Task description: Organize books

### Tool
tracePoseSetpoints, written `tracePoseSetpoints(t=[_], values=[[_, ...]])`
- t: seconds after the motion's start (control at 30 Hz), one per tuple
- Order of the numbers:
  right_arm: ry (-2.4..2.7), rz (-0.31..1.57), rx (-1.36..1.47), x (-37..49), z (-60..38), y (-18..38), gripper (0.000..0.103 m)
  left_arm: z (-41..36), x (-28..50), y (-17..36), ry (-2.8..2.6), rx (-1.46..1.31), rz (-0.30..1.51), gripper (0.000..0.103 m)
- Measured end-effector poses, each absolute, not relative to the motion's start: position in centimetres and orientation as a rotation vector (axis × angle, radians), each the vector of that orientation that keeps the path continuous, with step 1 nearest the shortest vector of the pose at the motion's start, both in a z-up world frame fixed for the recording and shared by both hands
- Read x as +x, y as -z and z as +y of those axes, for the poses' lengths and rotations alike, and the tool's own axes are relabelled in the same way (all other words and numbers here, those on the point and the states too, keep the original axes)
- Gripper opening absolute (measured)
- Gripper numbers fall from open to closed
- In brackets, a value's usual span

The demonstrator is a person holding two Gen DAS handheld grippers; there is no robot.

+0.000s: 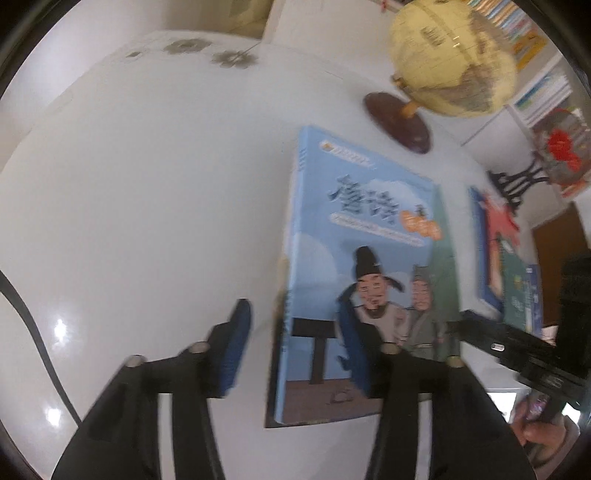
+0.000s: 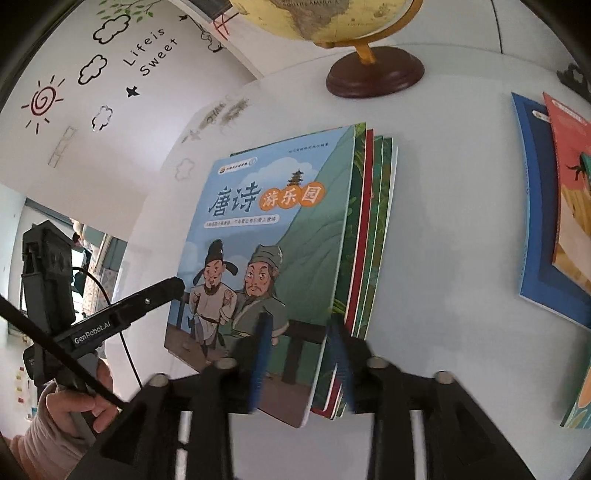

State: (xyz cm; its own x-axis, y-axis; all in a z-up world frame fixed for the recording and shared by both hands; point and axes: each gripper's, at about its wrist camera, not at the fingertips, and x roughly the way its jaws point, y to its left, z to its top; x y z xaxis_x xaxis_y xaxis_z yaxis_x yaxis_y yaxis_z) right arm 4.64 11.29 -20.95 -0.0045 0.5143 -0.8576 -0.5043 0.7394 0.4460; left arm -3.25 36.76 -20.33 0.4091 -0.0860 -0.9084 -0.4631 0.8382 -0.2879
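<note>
Stack of thin books (image 2: 280,258), blue illustrated cover on top, lies flat just before globe base (image 2: 375,75); second overlapping pile (image 2: 546,206) right of it, apart.

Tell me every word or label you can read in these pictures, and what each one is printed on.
"唐诗" and "游乐园": cover of the top book of the stack.
"Life is Sweet": wall sticker, beside drawn clouds and a sun.
"GenRobot.AI": side of the left gripper.
Too small to read: the line under the book's title, the print at the cover's top, the lettering on the globe.
</note>
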Motion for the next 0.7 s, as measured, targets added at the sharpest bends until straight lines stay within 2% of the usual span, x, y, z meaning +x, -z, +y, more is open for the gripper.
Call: tracePoseSetpoints(t=[0.03,0.07,0.1,0.3,0.7], values=[[-0.796,1.345,0.001,4.5,11.2,20.7,0.055,36.7,-3.1,20.6,-0.275,-0.552,1.153,0.062],[-0.789,1.335,-0.010,4.4,11.2,20.4,0.056,36.9,-3.1,20.6,-0.326,-0.535,1.167,0.076],[-0.782,1.329,-0.022,4.3,11.1,20.1,0.056,36.9,-3.2,20.6,-0.352,-0.523,1.167,0.079],[-0.729,1.322,-0.025,5.0,9.3,19.2,0.057,36.5,-2.6,19.9,-0.341,-0.497,1.210,0.079],[-0.668,1.162,-0.107,4.8,5.1,12.8,0.057,32.2,-0.7,13.0,-0.323,-0.386,1.081,0.079]])
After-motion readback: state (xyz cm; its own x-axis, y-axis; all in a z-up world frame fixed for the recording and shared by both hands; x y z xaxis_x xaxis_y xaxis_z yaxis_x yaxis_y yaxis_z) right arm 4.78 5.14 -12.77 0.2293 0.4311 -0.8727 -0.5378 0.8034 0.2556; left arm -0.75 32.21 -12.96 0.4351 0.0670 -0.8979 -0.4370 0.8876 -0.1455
